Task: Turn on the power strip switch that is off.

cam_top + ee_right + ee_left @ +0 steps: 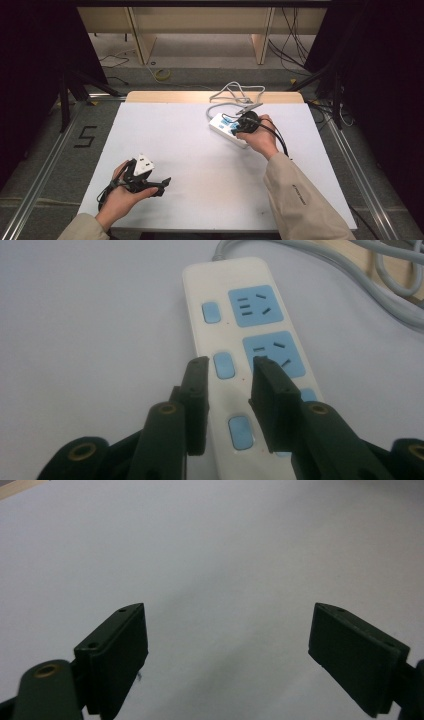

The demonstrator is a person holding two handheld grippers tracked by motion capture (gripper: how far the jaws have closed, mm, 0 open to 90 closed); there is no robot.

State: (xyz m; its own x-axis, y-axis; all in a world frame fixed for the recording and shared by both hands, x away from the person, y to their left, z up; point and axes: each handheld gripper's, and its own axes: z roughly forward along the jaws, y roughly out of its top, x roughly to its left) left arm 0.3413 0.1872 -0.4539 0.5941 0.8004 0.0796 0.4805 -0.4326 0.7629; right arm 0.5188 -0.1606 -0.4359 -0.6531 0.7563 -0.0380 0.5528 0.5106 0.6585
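Right gripper [230, 372] fingers narrowly apart over the power strip [240, 340]; left gripper [227, 645] fingers wide apart — holding nothing.

A white plastic power strip [240, 355] with blue sockets and blue switch buttons lies flat at the far right of the white counter [200, 165], its grey cable [235, 95] looping behind it.

High view looks down on the table [200, 150] — both gripper views sit close above it.
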